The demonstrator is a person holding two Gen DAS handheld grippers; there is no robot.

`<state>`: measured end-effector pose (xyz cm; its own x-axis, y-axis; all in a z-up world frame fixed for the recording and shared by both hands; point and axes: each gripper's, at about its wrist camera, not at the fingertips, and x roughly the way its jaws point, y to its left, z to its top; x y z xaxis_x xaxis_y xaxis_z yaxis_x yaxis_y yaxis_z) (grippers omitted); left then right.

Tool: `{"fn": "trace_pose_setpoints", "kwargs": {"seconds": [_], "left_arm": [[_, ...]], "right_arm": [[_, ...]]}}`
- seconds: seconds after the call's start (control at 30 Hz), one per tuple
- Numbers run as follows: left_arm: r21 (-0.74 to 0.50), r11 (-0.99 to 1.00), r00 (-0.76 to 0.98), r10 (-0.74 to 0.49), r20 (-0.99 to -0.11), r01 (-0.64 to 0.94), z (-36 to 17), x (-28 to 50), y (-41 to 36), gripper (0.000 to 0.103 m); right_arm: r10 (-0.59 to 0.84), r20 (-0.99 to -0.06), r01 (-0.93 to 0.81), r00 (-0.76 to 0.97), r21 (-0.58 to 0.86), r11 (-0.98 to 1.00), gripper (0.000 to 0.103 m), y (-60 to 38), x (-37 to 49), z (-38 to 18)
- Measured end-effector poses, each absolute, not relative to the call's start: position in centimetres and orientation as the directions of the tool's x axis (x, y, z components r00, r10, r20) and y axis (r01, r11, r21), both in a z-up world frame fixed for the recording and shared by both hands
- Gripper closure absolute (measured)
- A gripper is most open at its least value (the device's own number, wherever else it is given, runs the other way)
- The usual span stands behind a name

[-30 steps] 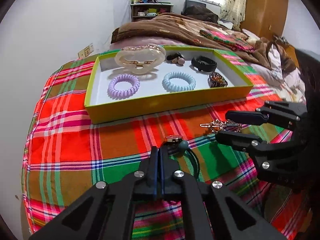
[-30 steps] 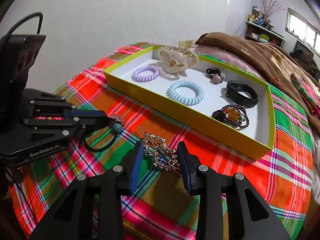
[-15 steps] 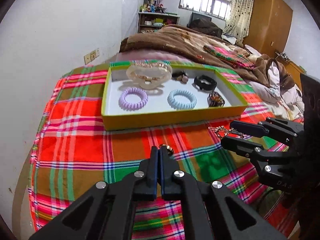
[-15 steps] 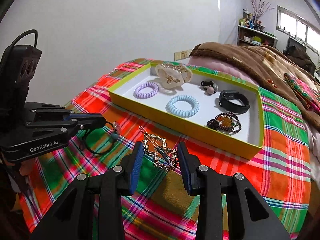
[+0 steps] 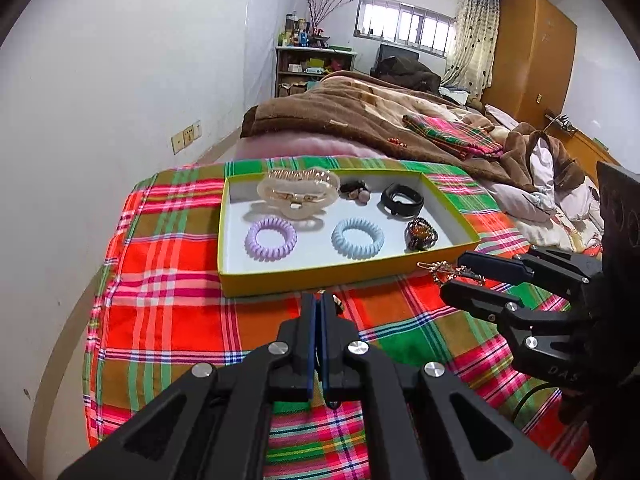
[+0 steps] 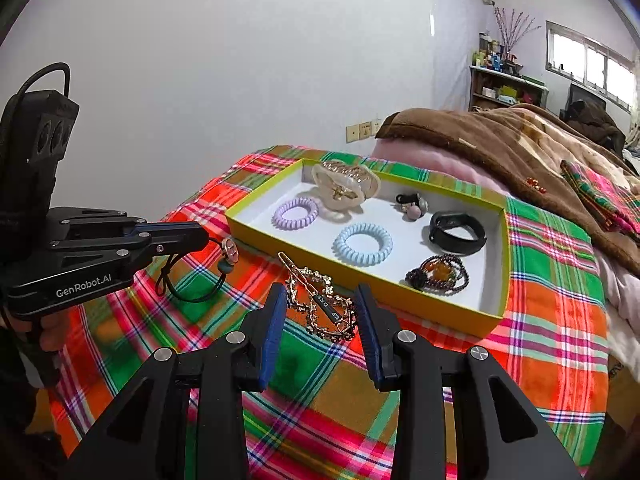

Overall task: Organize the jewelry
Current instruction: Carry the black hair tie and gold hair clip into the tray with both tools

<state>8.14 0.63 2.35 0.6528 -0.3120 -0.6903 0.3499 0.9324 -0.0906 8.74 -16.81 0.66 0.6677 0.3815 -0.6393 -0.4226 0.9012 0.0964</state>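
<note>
A yellow-green tray (image 5: pixel 320 278) (image 6: pixel 505 248) on the plaid bedspread holds a purple coil tie (image 5: pixel 271 238), a blue coil tie (image 5: pixel 357 237), a clear claw clip (image 5: pixel 298 191), a black band (image 5: pixel 401 199) and a bead bracelet (image 5: pixel 421 233). My left gripper (image 5: pixel 318 304) (image 6: pixel 200 236) is shut on a black hair tie with beads (image 6: pixel 200 276) and holds it lifted in front of the tray. My right gripper (image 6: pixel 322 304) (image 5: pixel 460 270) holds a gold hair clip (image 6: pixel 324 300) (image 5: pixel 448 270) between its jaws, above the bedspread.
A brown blanket (image 5: pixel 360 116) and bedding lie behind the tray. A white wall (image 5: pixel 120 100) runs along the left. The plaid bedspread (image 5: pixel 180 320) drops off at the left and near edges. A shelf and a wardrobe stand far back.
Both grippers have risen and drawn back from the bedspread. The hair tie came up with the left gripper and the gold clip with the right.
</note>
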Motion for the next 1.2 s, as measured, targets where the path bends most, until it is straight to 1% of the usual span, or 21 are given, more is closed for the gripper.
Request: {"fn": "trace_pose_setpoints", "kwargs": {"seconds": [0.57, 0.93, 1.2], "left_arm": [[-0.089, 0.923, 0.697, -0.343, -0.629, 0.374, 6.0, 11.3, -0.8, 0.101], [-0.106, 0.920, 0.698, -0.357, -0.621, 0.377, 6.3, 14.3, -2.1, 0.101], [-0.153, 0.919, 0.688, -0.375, -0.621, 0.363, 5.9, 15.7, -2.6, 0.101]], "right_arm": [[0.346, -0.605, -0.370, 0.717, 0.090, 0.925, 0.067, -18.6, 11.0, 3.1], [0.312, -0.607, -0.333, 0.731, 0.082, 0.939, 0.067, -20.0, 14.4, 3.5], [0.288, -0.626, -0.300, 0.724, 0.090, 0.950, 0.067, -20.7, 17.2, 2.8]]}}
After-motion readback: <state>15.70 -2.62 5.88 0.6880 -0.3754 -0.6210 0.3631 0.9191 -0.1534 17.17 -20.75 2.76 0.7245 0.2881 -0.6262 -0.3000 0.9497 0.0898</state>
